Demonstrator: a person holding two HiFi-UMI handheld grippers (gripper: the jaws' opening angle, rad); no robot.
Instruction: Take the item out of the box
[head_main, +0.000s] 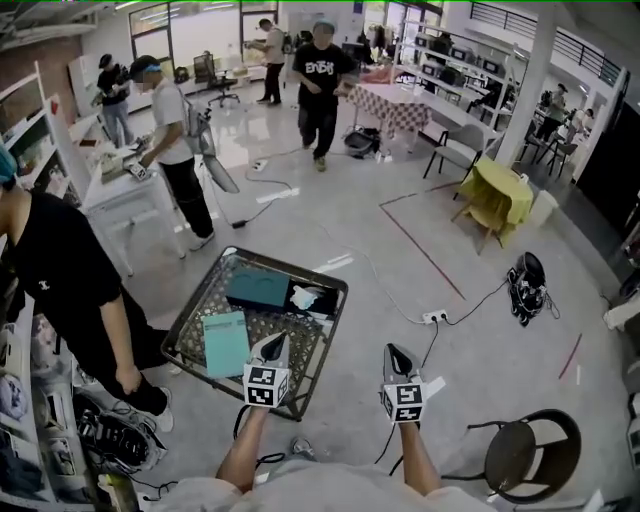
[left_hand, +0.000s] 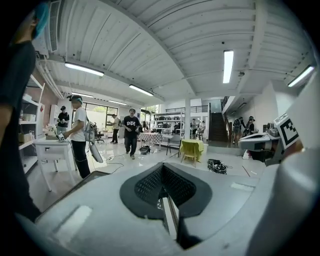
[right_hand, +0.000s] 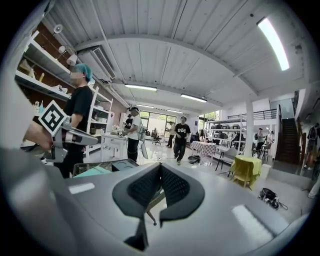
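**A:** What is standing furthest left?

**B:** A person in a black shirt (head_main: 55, 275) is standing there, one hand hanging near the corner of the dark metal-rimmed tray table with the patterned mesh top (head_main: 190, 325).

**A:** And what is lying on that table?

**B:** A light teal flat rectangular card (head_main: 226, 342) is lying on the near left part. Behind it, towards the far edge, the dark teal rectangular box (head_main: 258, 288) is lying flat. A white crumpled wad (head_main: 305, 297) is sitting just beside the box's right end. From here I cannot tell whether anything is sitting inside the box.

**A:** Where is the left gripper (head_main: 273, 342) pointing?

**B:** It is hovering over the table's near right corner and pointing at the box, well apart from it. In the left gripper view the left gripper's jaws are pressing together and gripping nothing.

**A:** And the right gripper (head_main: 399, 352)?

**B:** It is hanging to the right of the table, over the grey floor (head_main: 400, 270), level with the left one. In its own view its black pads are meeting at the tips, closed and empty, with the box and card showing low on the left.

**A:** Anything further right?

**B:** A round dark-seated stool (head_main: 530, 445) is standing near the right edge.
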